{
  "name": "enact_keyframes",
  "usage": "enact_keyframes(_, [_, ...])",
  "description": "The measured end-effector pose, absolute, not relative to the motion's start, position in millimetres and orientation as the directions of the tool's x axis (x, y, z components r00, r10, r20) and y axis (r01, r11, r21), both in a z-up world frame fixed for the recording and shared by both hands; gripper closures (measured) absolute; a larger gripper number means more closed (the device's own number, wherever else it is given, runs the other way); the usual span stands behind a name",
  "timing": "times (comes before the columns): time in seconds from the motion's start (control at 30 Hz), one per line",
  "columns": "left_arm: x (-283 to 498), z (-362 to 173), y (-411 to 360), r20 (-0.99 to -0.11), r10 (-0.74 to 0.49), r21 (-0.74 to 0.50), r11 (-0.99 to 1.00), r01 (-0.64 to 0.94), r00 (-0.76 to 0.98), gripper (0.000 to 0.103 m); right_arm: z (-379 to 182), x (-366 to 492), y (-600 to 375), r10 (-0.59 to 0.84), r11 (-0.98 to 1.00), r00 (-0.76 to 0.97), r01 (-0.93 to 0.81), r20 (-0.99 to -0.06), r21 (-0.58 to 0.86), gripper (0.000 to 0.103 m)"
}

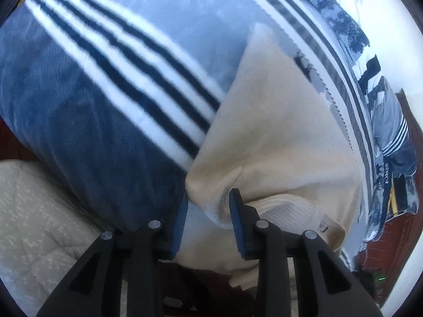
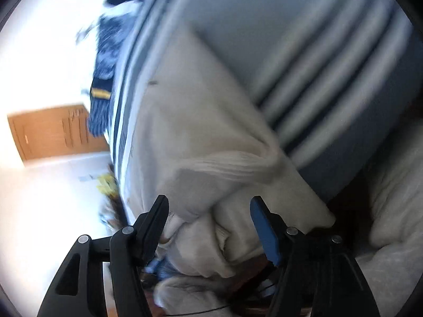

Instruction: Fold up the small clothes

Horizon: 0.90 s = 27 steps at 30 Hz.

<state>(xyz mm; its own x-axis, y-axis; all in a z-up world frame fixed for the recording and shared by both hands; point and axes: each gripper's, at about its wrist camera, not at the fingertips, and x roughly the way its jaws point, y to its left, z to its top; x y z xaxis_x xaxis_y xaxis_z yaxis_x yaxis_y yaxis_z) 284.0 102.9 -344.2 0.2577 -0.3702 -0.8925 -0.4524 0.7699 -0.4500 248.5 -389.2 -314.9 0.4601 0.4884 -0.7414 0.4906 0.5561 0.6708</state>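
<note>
- Cream garment (image 1: 267,132): lower edge hidden behind the left gripper (image 1: 208,211); pad contact cannot be told.
- Striped blue blanket (image 2: 330,79): smeared by motion blur (stripes lose their edges), cut off by the frame.
- Wooden door (image 2: 53,132): blurred, detail unreadable.
- Blanket lettering (image 1: 387,171): too small to read.

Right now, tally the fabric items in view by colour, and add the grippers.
Cream garment: 1
Blue striped blanket: 1
Pale quilted bedding: 1
Grippers: 2, the left gripper and the right gripper
Total: 5
</note>
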Motion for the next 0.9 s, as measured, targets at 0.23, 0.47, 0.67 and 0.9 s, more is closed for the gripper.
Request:
enact_keyframes(0.23, [276.0,-294.0,64.8,-0.84,-0.298,-0.356,0.933,-0.046,0.454,0.044,-261.3,276.3,-345.0,0.242,0.95,0.454,0.069,-0.857,0.305,0.034])
enact_keyframes(0.47, [290.5,-312.9,8.0,-0.878,-0.244,-0.185,0.967,0.178,0.413,0.038,-309.0,282.8,-332.7,0.173,0.985,0.404,-0.066,-0.898,0.16,0.063])
enact_keyframes(0.67, [283.3,-343.3,3.9,-0.867,-0.398,-0.342,0.913,0.221,0.301,0.092,-309.9,268.9,-346.9,0.197,0.979,0.438,-0.051,-0.877,0.195,0.097])
enact_keyframes(0.9, [260.6,-299.2,20.1,-0.793,-0.46,-0.392,0.887,0.242,0.4,0.099,-293.1,258.7,-356.0,0.261,0.959,0.46,-0.018,-0.849,0.284,0.098])
